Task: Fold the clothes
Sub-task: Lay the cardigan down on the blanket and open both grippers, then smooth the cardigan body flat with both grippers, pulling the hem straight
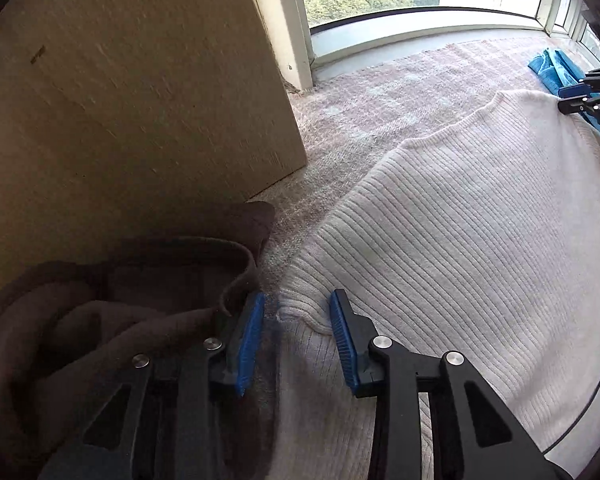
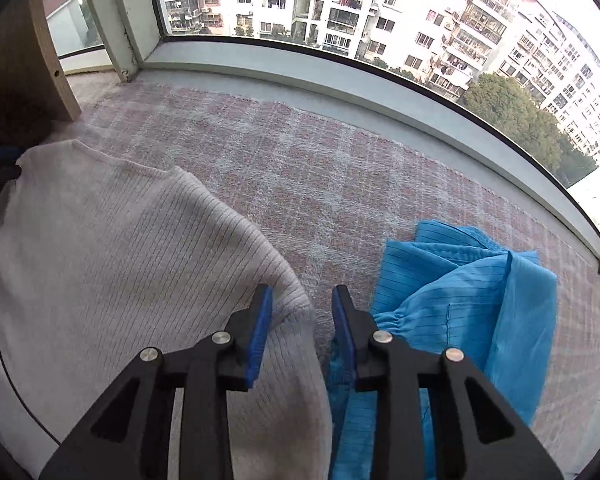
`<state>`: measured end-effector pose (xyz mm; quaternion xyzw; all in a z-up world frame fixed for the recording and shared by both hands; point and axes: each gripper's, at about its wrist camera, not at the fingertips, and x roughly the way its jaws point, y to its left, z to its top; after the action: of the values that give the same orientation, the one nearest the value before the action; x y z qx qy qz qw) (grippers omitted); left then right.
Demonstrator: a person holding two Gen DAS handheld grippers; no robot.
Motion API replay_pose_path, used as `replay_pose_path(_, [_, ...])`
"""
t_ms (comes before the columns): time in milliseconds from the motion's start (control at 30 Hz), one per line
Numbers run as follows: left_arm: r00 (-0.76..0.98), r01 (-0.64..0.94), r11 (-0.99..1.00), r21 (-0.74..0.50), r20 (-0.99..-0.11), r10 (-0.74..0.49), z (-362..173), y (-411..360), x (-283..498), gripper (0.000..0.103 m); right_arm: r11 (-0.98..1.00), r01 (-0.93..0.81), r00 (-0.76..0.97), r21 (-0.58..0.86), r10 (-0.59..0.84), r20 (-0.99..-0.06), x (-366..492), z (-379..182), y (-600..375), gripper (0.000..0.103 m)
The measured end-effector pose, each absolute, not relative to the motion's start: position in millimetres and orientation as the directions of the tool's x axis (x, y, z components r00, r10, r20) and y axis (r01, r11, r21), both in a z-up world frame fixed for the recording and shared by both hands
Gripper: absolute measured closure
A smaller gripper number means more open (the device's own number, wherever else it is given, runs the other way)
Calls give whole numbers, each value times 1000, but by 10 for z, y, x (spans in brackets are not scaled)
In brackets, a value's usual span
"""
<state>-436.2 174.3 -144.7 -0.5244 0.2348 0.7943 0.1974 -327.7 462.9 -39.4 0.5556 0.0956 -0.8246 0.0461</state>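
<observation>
A white ribbed sweater (image 1: 460, 240) lies spread on a pink checked rug (image 1: 380, 100); it also shows in the right wrist view (image 2: 112, 240). My left gripper (image 1: 298, 310) is open, its jaws astride a corner of the sweater's near left edge. My right gripper (image 2: 302, 304) is open, its jaws astride the sweater's right edge, one finger (image 2: 260, 320) over the knit. The right gripper also shows at the far right of the left wrist view (image 1: 592, 96).
A brown garment (image 1: 120, 320) is bunched at the left, against a wooden panel (image 1: 140, 100). A blue garment (image 2: 460, 300) lies crumpled right of the sweater. A curved window sill (image 2: 340, 92) borders the rug (image 2: 320, 160). A thin black cable (image 2: 4, 360) crosses the sweater.
</observation>
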Motion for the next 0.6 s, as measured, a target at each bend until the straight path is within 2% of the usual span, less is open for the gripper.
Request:
replay_pose_path(167, [-391, -583, -809, 75, -899, 199, -914, 1452, -3713, 70, -982, 177, -450, 70, -144, -881, -2511, 191, 4648, 72])
replay_pose_path(267, [-357, -572, -820, 30, -909, 216, -824, 1178, -3109, 66, -975, 176, -492, 133, -204, -846, -1867, 465, 4687, 72])
replay_pose_path(433, [-216, -442, -889, -124, -947, 239, -1037, 704, -1939, 60, -969, 140, -510, 205, -248, -824, -783, 686, 4731, 70])
replay_pose_path(600, [-156, -387, -912, -135, -965, 209, -1431, 817, -1192, 53, -975, 100, -486, 200, -223, -845, 10, 579, 4648, 69])
